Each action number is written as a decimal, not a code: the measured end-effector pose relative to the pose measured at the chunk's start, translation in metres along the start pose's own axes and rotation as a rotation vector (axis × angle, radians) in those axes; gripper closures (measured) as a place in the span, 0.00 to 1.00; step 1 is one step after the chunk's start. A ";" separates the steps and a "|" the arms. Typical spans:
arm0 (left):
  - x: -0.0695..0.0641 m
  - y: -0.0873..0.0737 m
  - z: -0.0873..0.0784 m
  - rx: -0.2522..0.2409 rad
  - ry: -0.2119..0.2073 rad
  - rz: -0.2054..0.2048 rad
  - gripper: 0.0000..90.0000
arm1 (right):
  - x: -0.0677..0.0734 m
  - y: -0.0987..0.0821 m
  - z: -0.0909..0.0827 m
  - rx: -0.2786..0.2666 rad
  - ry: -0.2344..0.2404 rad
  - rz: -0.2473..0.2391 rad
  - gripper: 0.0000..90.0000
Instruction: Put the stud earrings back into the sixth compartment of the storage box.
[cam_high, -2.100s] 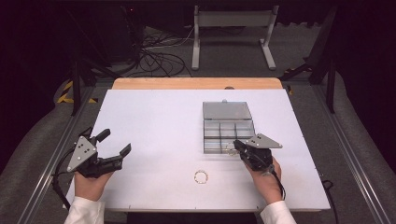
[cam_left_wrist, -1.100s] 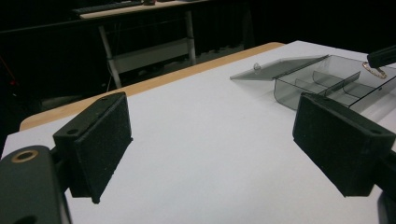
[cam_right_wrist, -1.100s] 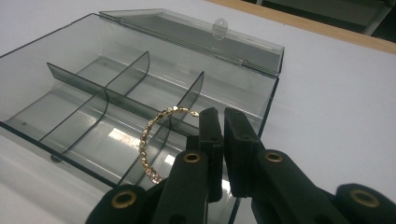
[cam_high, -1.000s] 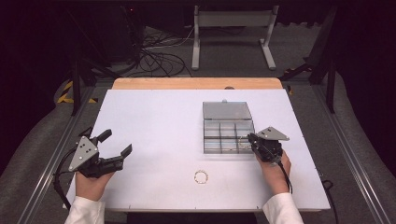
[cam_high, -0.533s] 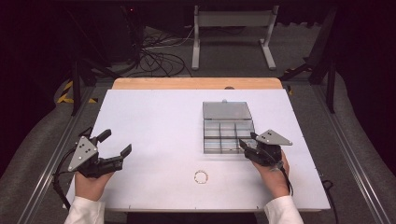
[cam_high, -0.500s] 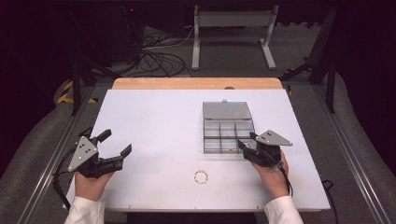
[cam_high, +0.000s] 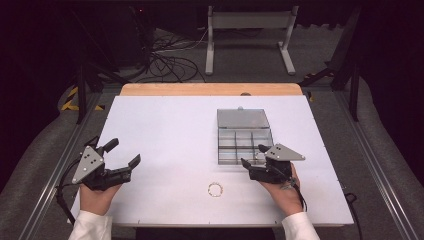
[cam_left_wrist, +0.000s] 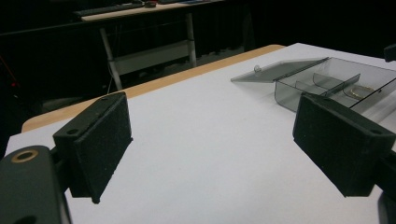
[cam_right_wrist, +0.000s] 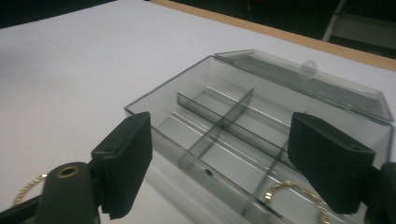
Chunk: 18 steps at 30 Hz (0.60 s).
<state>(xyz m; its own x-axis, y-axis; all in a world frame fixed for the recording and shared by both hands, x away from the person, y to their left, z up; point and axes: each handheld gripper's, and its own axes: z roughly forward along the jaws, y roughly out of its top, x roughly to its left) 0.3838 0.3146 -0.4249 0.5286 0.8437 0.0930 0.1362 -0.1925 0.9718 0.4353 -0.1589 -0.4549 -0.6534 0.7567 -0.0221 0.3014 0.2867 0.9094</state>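
Right gripper (cam_high: 251, 157) just opened, empty, over the box (cam_high: 245, 145) holding a bracelet (cam_right_wrist: 299, 196); left gripper (cam_high: 126, 153) open, empty.

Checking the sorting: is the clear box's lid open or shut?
Open: the lid lies flat behind the box, compartments exposed, one gold bracelet inside.

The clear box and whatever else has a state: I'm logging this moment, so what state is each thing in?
Clear box: open, lid laid flat behind it.
Gold ring in box: lies loose in a near compartment, ungripped.
Gold ring on table: lies flat on the white top, untouched.
Right gripper: jaws have just been opening, nothing between them.
Left gripper: open, empty.
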 end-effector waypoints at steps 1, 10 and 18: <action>0.000 0.000 0.000 -0.001 0.000 0.000 0.13 | 0.003 0.000 0.001 0.003 0.012 -0.006 0.23; 0.000 0.000 -0.001 -0.008 0.000 -0.005 0.13 | 0.028 -0.001 0.013 0.037 0.082 -0.066 0.25; 0.000 0.000 -0.002 -0.008 0.003 -0.006 0.13 | 0.046 -0.001 0.020 0.069 0.134 -0.102 0.32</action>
<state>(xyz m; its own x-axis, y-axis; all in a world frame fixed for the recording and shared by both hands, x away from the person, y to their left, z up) 0.3827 0.3156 -0.4244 0.5256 0.8462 0.0880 0.1328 -0.1837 0.9740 0.4190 -0.1121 -0.4653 -0.7680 0.6382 -0.0529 0.2729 0.4008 0.8746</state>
